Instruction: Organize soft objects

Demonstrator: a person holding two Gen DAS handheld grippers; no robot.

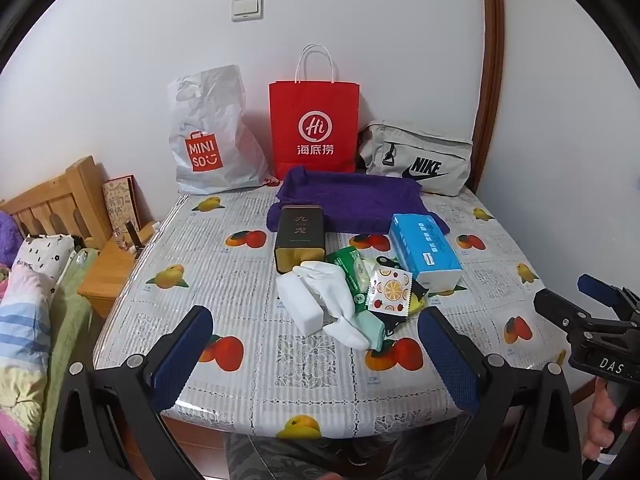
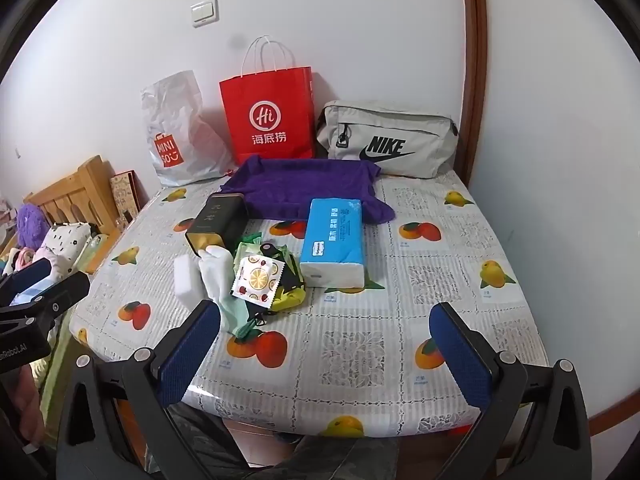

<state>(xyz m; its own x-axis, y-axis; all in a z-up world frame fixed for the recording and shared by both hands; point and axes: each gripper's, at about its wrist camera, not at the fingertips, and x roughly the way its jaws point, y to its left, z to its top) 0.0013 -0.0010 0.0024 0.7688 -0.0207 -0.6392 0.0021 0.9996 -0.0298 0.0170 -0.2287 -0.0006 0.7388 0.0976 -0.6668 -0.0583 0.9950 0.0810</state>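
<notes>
Table point(image 1: 248, 384) against the white wall, covered in a fruit-print cloth under clear plastic.

Back row along the wall, left to right: white Miniso plastic bag point(image 1: 208, 136), red paper bag point(image 1: 314, 128) with white handles standing upright, grey Nike pouch point(image 1: 420, 160) lying on its side.

Purple cloth point(image 1: 352, 200) spread flat just in front of the red bag.

Cluster of small things near the table's middle:
- dark tin point(image 1: 300, 236), lying down, its far end on the purple cloth's near edge
- white sponge block point(image 1: 300, 308) in front of the tin
- white sock point(image 1: 336, 296) draped against the sponge block, its toe toward the near edge
- green wipes pack point(image 1: 352, 276) partly under the sock
- small fruit-print packet point(image 1: 390, 290) on top of the pile
- blue tissue pack point(image 1: 424, 252) at the right of the cluster, one corner on the purple cloth

Left gripper point(image 1: 316, 344): jaws spread wide, nothing between them, held above the near edge and pointing down toward the cluster.

Right gripper point(image 2: 326, 344): jaws wide too, empty, hovering over the bare cloth to the right of the cluster.

Both grippers clear of every item. A hand point(image 1: 608, 420) shows on the right gripper's handle.

Wooden headboard point(image 1: 60, 200) and bedding to the left of the table.
</notes>
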